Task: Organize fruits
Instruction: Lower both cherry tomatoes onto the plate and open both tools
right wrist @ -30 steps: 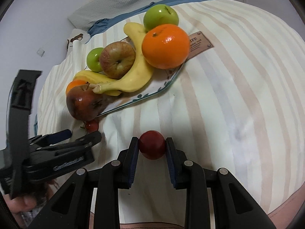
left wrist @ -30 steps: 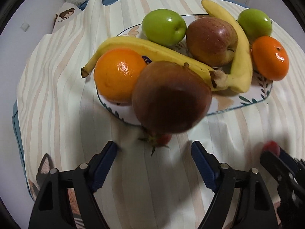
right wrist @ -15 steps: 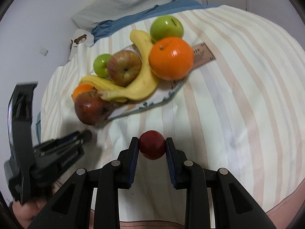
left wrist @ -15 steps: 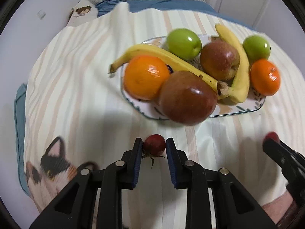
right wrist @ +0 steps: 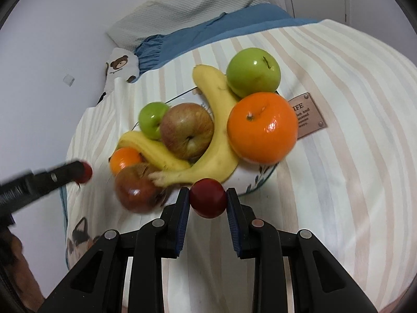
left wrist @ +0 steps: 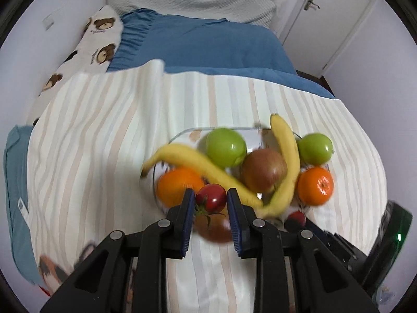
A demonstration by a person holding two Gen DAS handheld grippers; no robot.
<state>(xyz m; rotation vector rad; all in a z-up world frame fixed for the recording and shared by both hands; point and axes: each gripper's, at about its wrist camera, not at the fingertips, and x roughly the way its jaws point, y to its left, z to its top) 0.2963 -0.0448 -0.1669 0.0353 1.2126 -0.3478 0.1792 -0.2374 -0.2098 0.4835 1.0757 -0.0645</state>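
Left wrist view, left to right. A striped blanket (left wrist: 104,135) covers the bed; a bear-print pillow (left wrist: 96,44) lies at the far left corner and a blue sheet (left wrist: 203,44) beyond the blanket. The left hand-held gripper (left wrist: 210,200) is clamped on a small red tomato (left wrist: 211,197) with a green calyx, held above the near rim of the plate (left wrist: 182,137). On the plate: an orange (left wrist: 177,187), a banana (left wrist: 198,167) lying across it, a green apple (left wrist: 226,147), a reddish apple (left wrist: 264,170), a second banana (left wrist: 286,161) curving upward, a second green apple (left wrist: 314,148) and a second orange (left wrist: 315,185). A dark red apple (left wrist: 216,230) shows blurred below the gripper's fingers. At the lower right, the right hand-held gripper's tip carries a red fruit (left wrist: 297,216).

Right wrist view, left to right. The left hand-held gripper (right wrist: 78,173) enters from the left edge with its tomato (right wrist: 85,172), just beside the plate (right wrist: 260,180). The dark red apple (right wrist: 136,190) sits at the plate's near-left edge, touching the banana stems. The right hand-held gripper (right wrist: 207,201) is closed on a round red fruit (right wrist: 207,201), held just before the plate's near rim. A leather label (right wrist: 307,117) is sewn on the blanket to the right of the large orange (right wrist: 262,127).
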